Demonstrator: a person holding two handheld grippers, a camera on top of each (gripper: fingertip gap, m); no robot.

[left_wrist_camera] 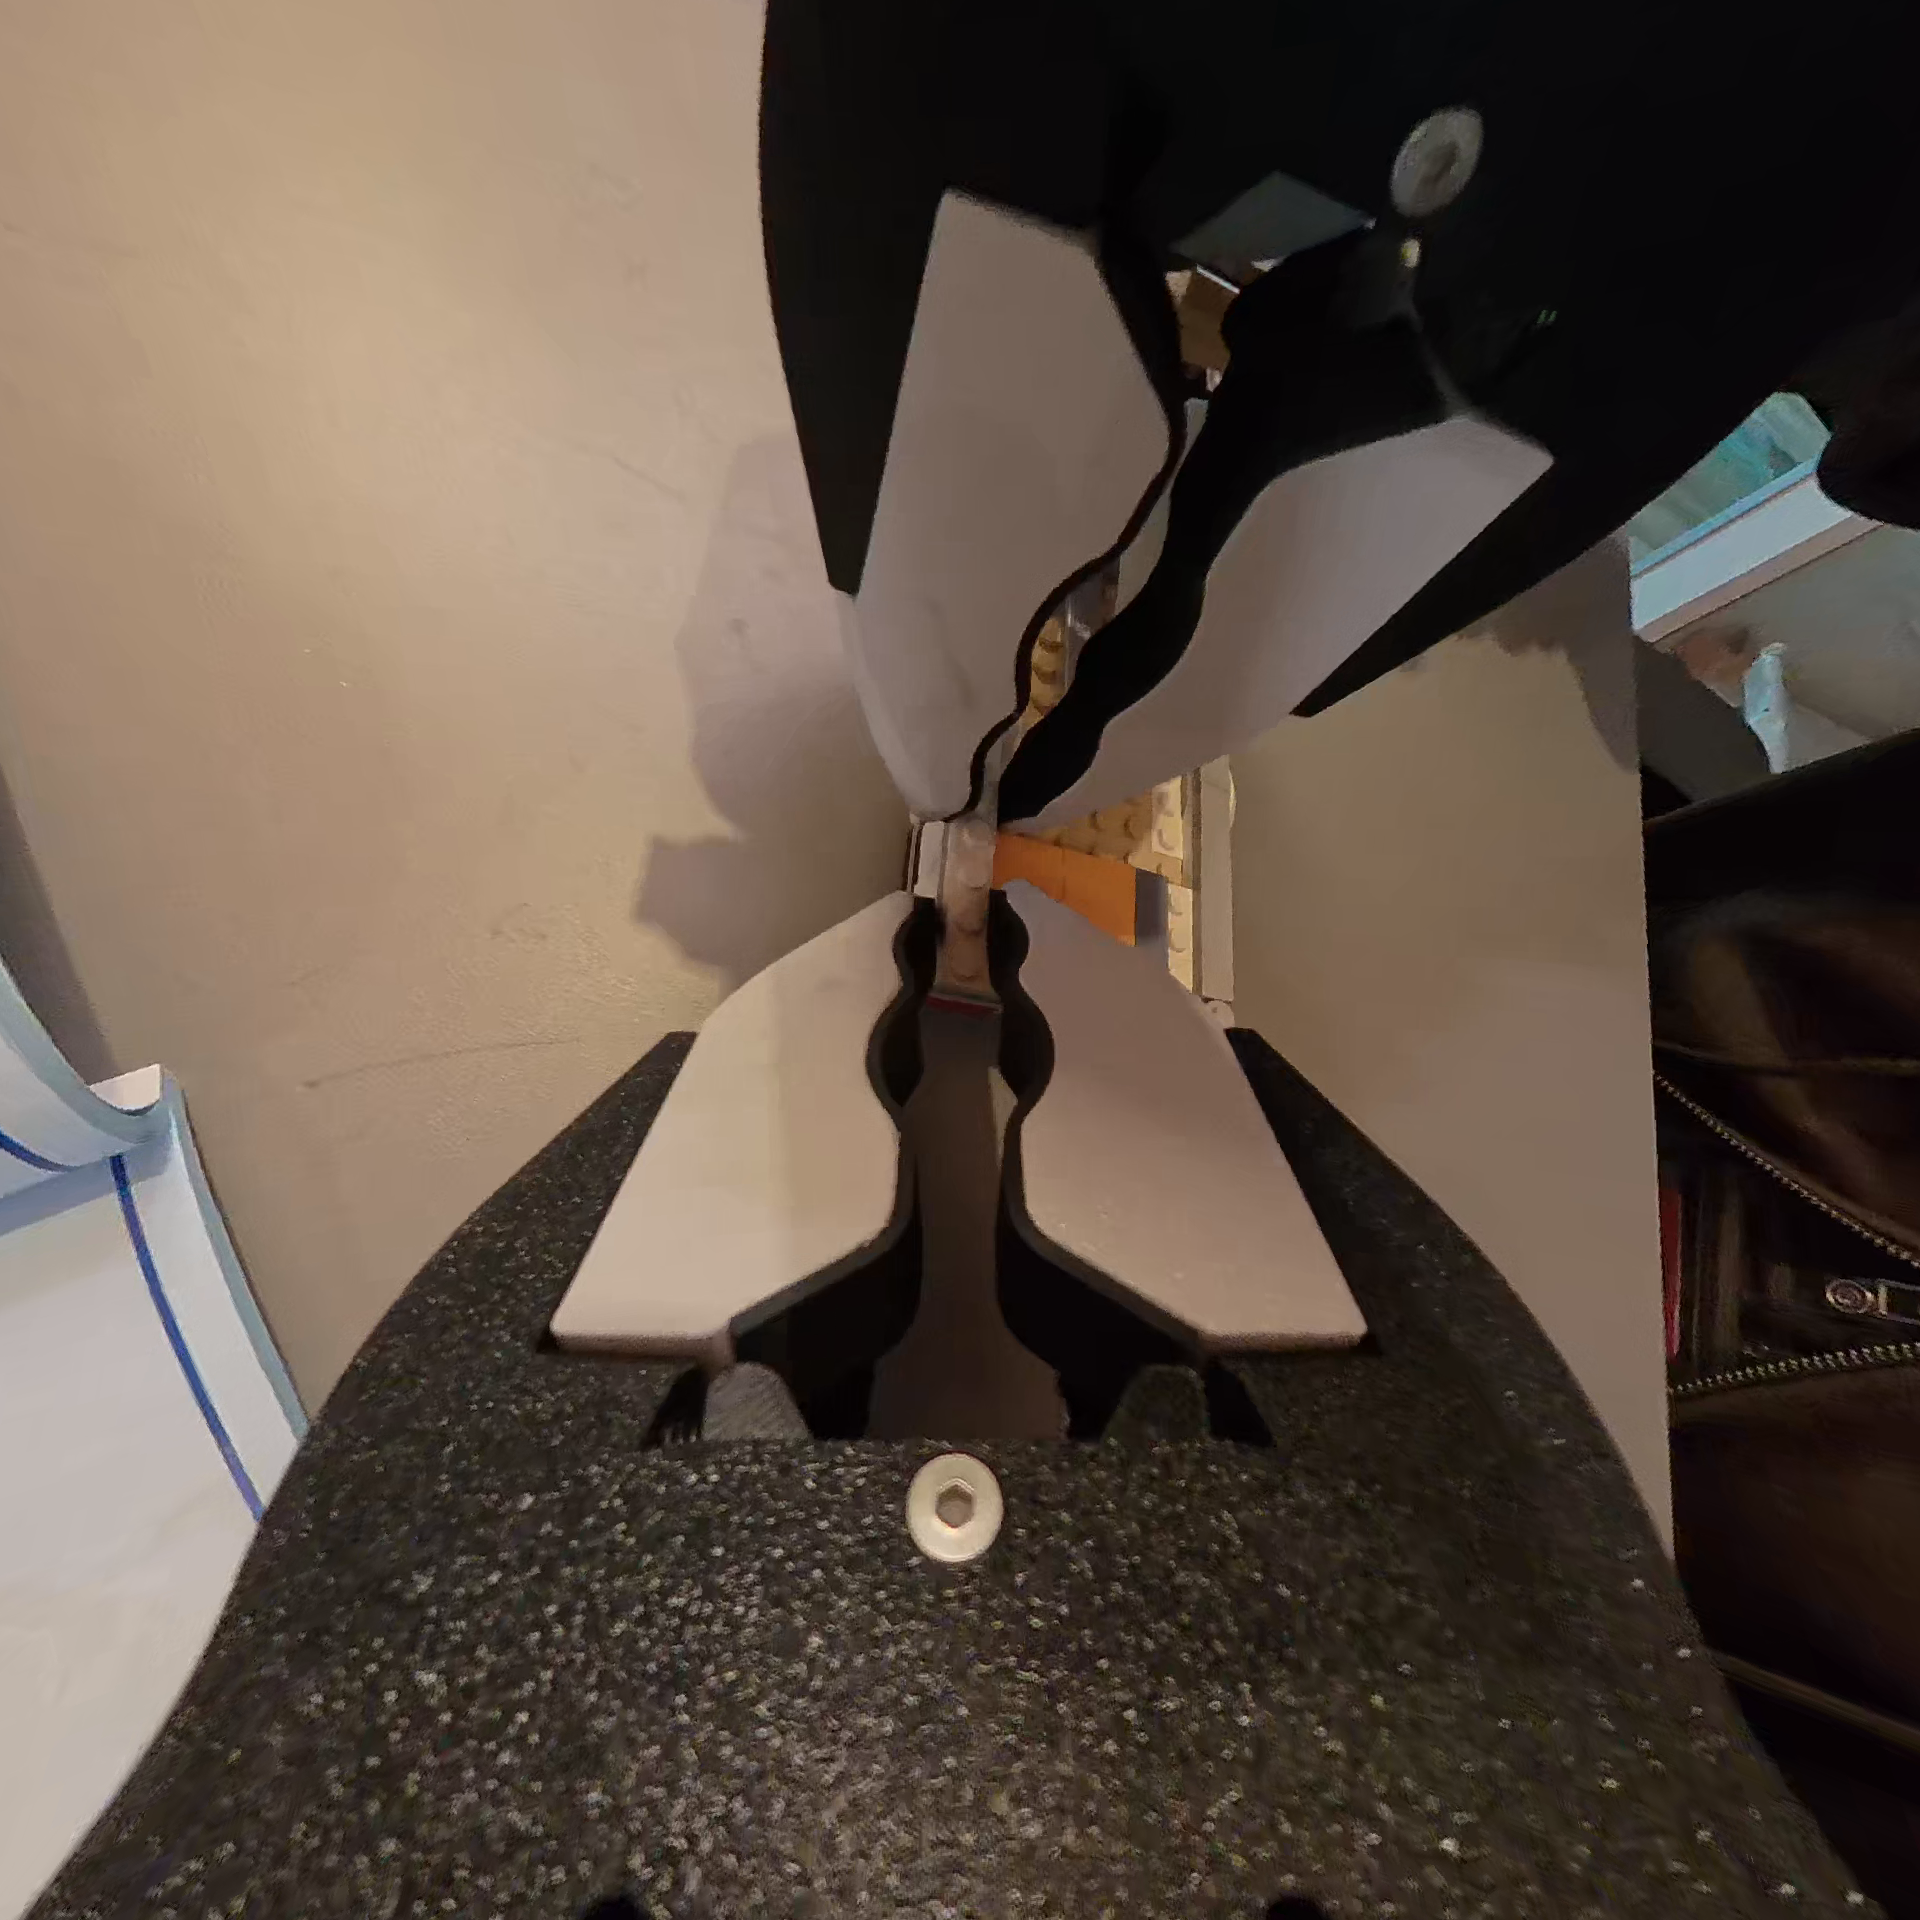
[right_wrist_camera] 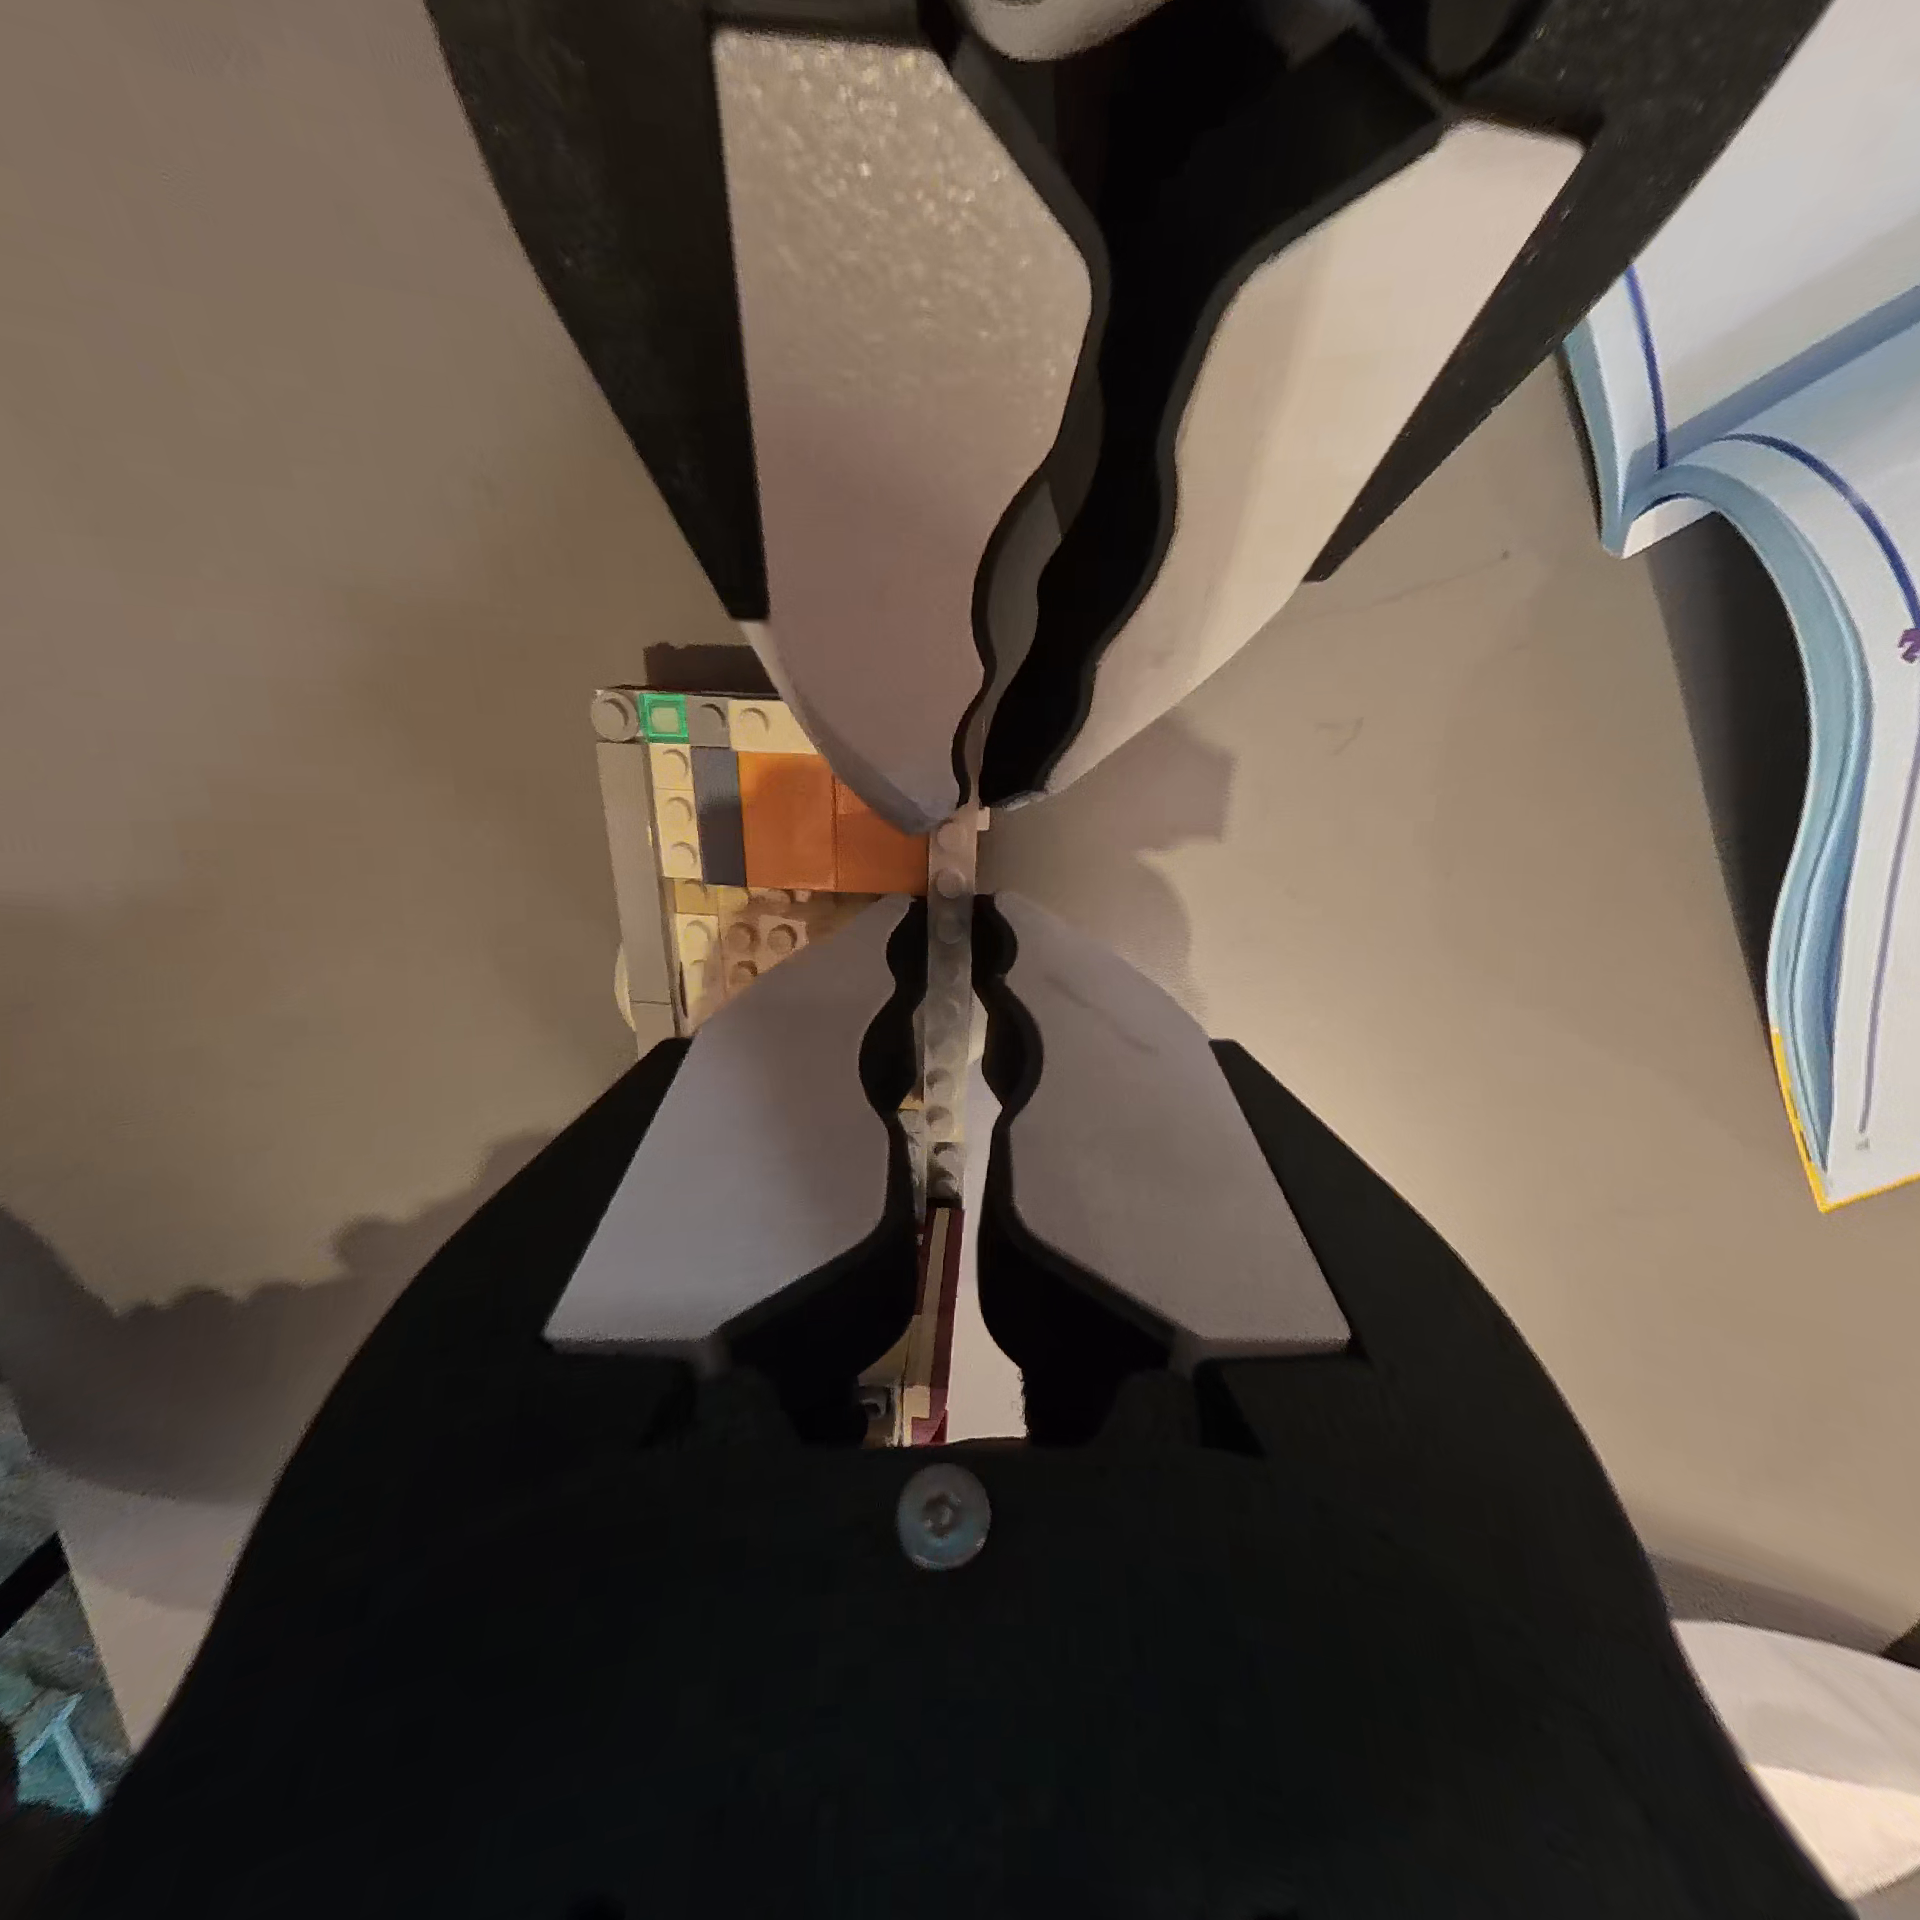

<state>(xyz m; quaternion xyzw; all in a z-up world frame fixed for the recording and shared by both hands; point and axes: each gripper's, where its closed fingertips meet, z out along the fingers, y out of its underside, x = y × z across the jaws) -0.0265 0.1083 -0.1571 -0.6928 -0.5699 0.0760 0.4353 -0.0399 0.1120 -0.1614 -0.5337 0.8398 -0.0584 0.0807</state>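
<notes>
**Both grippers pinched on one grey studded strip**

Beneath my grippers spreads a pale beige table (right_wrist_camera: 312,520). An open book (right_wrist_camera: 1766,790) with blue-edged pages lies off to the right of my right gripper, and a black leather bag with zips (left_wrist_camera: 1787,1143) sits to the right of my left gripper.

Ahead of my right gripper, to its left, stands a brick model (right_wrist_camera: 727,831): cream and tan studded bricks, a grey border, a smooth orange panel, a dark grey tile and one small green tile at its far corner.

Along the model's edge runs a thin grey studded strip (right_wrist_camera: 951,883). My right gripper (right_wrist_camera: 948,920) is clenched on it, white fingertips pressed to both sides. My left gripper (left_wrist_camera: 961,914) meets it nose to nose from the opposite end, its tips also closed on that strip (left_wrist_camera: 966,883).
</notes>
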